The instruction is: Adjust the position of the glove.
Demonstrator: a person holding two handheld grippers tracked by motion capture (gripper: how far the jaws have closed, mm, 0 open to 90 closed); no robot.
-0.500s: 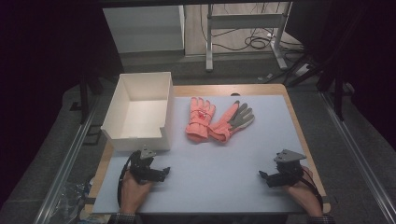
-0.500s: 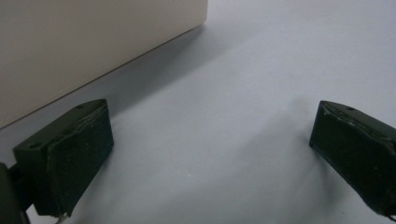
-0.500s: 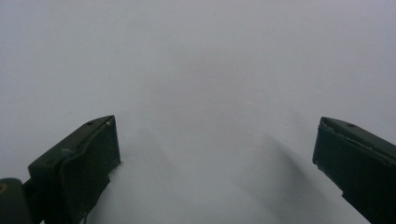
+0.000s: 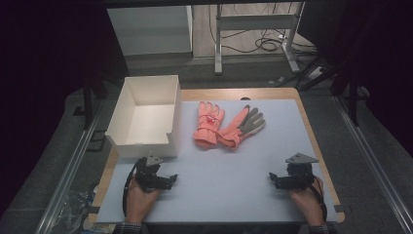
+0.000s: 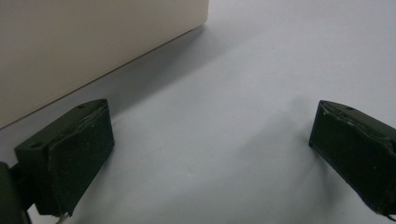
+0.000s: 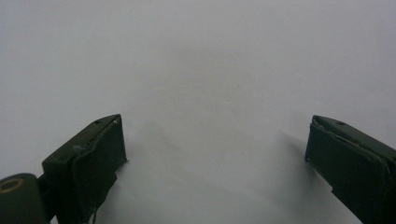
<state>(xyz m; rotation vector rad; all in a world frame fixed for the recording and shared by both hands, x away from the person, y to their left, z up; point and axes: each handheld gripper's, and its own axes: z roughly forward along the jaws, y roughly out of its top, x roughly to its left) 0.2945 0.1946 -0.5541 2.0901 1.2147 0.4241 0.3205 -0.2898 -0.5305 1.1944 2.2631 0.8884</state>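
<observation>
Your left tongs (image 4: 171, 181) and right tongs (image 4: 273, 178) both rest low on the counter (image 4: 253, 146), wide apart and holding nothing. The pink gloves (image 4: 228, 126) lie farther up, in the middle, beside the white box (image 4: 144, 145), with fingers pointing away from you. Both hands are about equally near.

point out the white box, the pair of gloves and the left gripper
white box (image 4: 120, 111), high view, on its left wall
pair of gloves (image 4: 207, 127), high view, on the back of the left orange glove
left gripper (image 5: 205, 163), left gripper view, midway between its two wide-open black jaws
</observation>
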